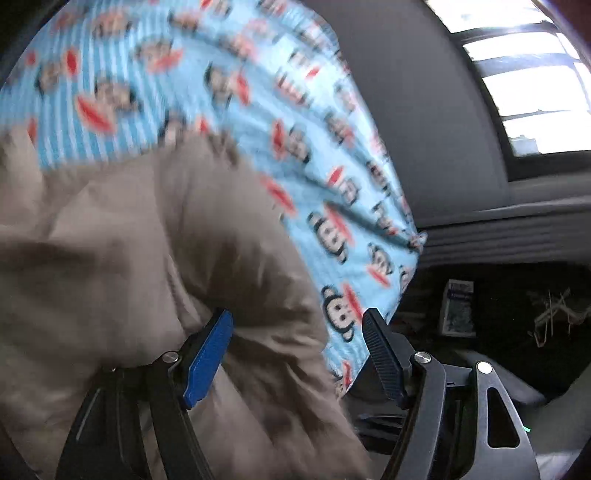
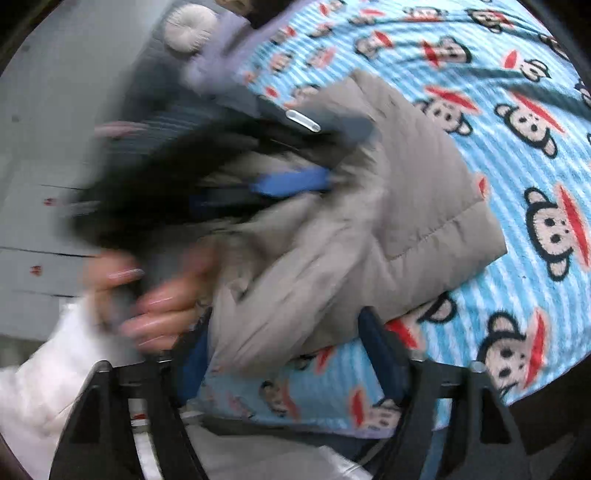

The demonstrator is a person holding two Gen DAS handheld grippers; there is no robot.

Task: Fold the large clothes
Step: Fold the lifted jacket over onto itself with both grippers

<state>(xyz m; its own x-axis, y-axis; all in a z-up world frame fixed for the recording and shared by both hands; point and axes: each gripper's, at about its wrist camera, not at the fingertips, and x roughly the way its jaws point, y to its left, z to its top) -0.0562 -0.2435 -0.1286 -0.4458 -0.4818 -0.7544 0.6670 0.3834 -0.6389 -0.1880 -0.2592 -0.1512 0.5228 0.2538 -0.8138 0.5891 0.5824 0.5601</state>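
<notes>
A grey-brown padded jacket (image 1: 147, 240) lies bunched on a blue striped blanket with monkey faces (image 1: 166, 74). My left gripper (image 1: 299, 354) is open, its jaws wide apart around a fold of the jacket, not closed on it. In the right wrist view the jacket (image 2: 388, 206) is folded over on the blanket (image 2: 517, 166). My right gripper (image 2: 291, 354) is open, with the jacket's lower edge between its jaws. The left gripper (image 2: 288, 182) shows there, blurred, over the jacket, held by a hand (image 2: 155, 295).
The blanket's edge (image 1: 413, 236) hangs over the side at the right. Beyond it are a grey wall, a bright window (image 1: 535, 81) and a dark shelf with a white-blue box (image 1: 458, 314). A round cushion (image 2: 188, 29) lies at the far left.
</notes>
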